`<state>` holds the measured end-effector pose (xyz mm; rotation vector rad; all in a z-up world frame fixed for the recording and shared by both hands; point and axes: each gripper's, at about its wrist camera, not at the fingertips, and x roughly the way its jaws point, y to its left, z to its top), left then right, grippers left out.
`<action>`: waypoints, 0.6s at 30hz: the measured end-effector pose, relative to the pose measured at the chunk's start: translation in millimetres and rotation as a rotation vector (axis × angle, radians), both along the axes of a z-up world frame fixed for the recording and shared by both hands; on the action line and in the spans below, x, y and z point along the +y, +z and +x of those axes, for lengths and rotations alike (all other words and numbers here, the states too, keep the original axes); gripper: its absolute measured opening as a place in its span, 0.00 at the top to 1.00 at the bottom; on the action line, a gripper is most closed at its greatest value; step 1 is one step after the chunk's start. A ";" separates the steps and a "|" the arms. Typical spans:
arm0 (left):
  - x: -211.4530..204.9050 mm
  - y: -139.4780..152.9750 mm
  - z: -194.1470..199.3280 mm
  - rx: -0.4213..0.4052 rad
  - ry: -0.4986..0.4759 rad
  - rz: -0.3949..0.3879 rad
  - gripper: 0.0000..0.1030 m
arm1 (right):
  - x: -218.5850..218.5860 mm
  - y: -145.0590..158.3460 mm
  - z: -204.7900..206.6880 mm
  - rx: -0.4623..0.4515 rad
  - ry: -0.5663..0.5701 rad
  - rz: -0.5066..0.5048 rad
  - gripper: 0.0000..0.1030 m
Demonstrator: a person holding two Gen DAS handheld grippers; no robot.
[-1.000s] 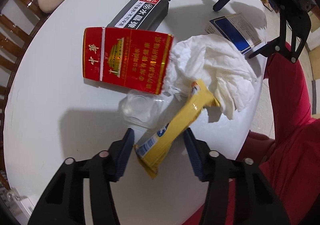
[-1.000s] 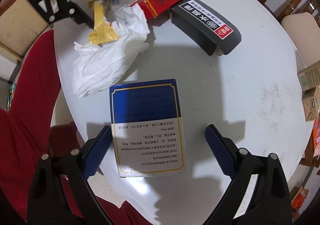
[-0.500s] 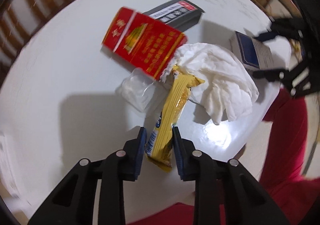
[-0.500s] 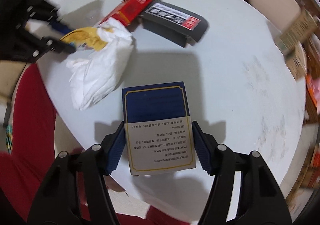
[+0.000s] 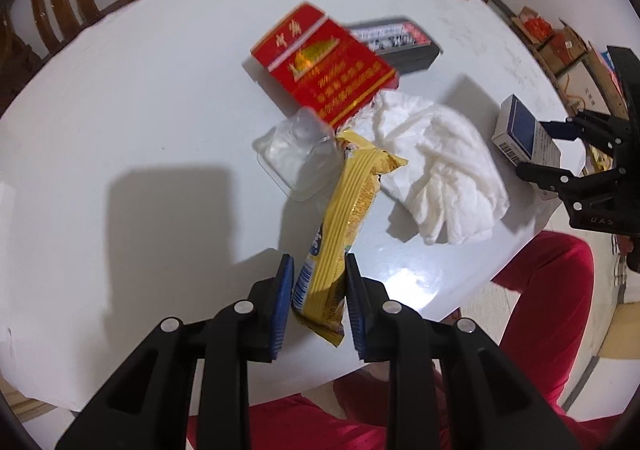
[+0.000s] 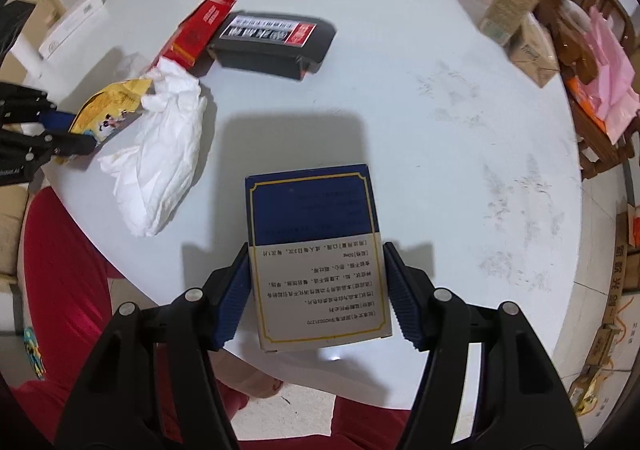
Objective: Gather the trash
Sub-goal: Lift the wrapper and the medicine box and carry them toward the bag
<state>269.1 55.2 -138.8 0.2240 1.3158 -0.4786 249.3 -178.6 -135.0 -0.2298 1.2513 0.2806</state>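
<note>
Trash is lying spread over the near half of the round white bench (image 6: 400, 50), and we are working it from the near edge with both tools at once. Going from the biggest piece down: the crumpled white tissue (image 5: 436, 154) is sprawling beside the near edge, and the red cigarette carton (image 5: 324, 78) is lying flat toward the middle, one corner tucked over the tissue. The dark grey box (image 6: 276, 46) is sitting just behind it. Neither tool is touching these three.

We are holding the blue and white box (image 6: 316, 254) in the right hand-held gripper (image 6: 318, 290), whose blue pads are pressing on its two long sides; that seems the sensible grip, since the narrow width fits the jaws. Its long axis is running straight away from us, blue end pointing toward the bench's centre, white printed end hanging over the near edge.

We are pinching the yellow snack wrapper (image 5: 344, 226) in the left hand-held gripper (image 5: 318, 286), jaws drawn nearly together on its lower end. The wrapper is stretching lengthwise away from that gripper, its torn open end pointing at the carton and resting against the tissue. Gripping an end probably lets the limp film trail free of the pile.

Smallest, the clear plastic tray (image 5: 296, 154) is sitting between wrapper and carton, waiting its turn.
</note>
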 end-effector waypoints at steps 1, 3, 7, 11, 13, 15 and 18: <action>-0.1 9.2 8.1 -0.009 -0.002 -0.004 0.75 | -0.7 3.6 -1.5 -0.011 -0.001 0.004 0.40; 2.6 16.0 6.7 -0.021 0.006 -0.010 0.75 | -2.2 9.6 0.6 -0.032 -0.012 0.004 0.40; 10.2 24.6 0.2 -0.033 0.022 -0.013 0.75 | -3.1 19.6 -2.2 -0.052 -0.036 0.009 0.40; 11.6 34.4 -6.8 -0.066 0.040 -0.021 0.75 | -9.0 32.7 -5.9 -0.089 -0.068 0.030 0.40; 14.9 41.2 -8.4 -0.081 0.050 -0.024 0.75 | -13.2 42.2 -5.0 -0.112 -0.081 0.048 0.40; 16.7 49.0 -10.8 -0.109 0.065 -0.023 0.75 | -9.4 57.6 -11.4 -0.159 -0.087 0.051 0.40; 20.9 64.3 -16.9 -0.150 0.085 -0.023 0.75 | -5.5 82.0 -19.5 -0.230 -0.079 0.057 0.40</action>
